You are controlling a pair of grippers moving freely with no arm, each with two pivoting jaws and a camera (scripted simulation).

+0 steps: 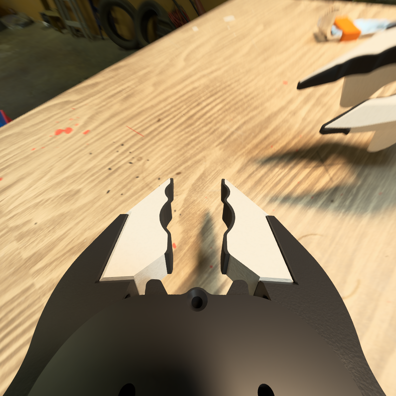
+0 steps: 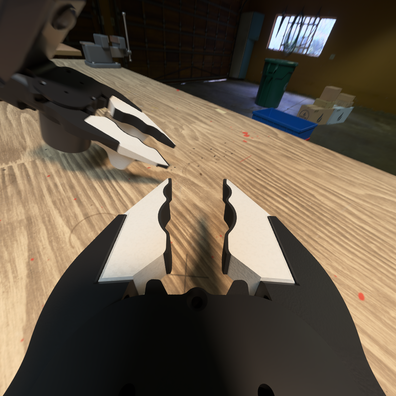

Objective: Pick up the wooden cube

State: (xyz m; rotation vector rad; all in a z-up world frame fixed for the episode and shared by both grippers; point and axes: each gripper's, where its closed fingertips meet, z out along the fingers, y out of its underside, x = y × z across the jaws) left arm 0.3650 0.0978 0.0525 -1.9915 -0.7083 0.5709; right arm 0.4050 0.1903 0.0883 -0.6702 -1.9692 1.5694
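Observation:
No wooden cube shows in either view. My left gripper (image 1: 197, 180) is open and empty, low over the plywood table (image 1: 192, 107). My right gripper (image 2: 197, 180) is open and empty too, over the same table (image 2: 278, 192). The right gripper also shows at the right edge of the left wrist view (image 1: 309, 108), jaws apart. The left gripper shows at the left of the right wrist view (image 2: 170, 156), jaws apart. The two grippers point towards the same patch of table.
An orange block (image 1: 347, 29) lies with a pale blue item and a slatted wooden piece (image 1: 325, 23) at the table's far end. A grey vise (image 2: 102, 51) stands on the far corner. Off the table are a blue crate (image 2: 282, 122), a green bin (image 2: 276, 82), cardboard boxes (image 2: 325, 105) and tyres (image 1: 120, 23).

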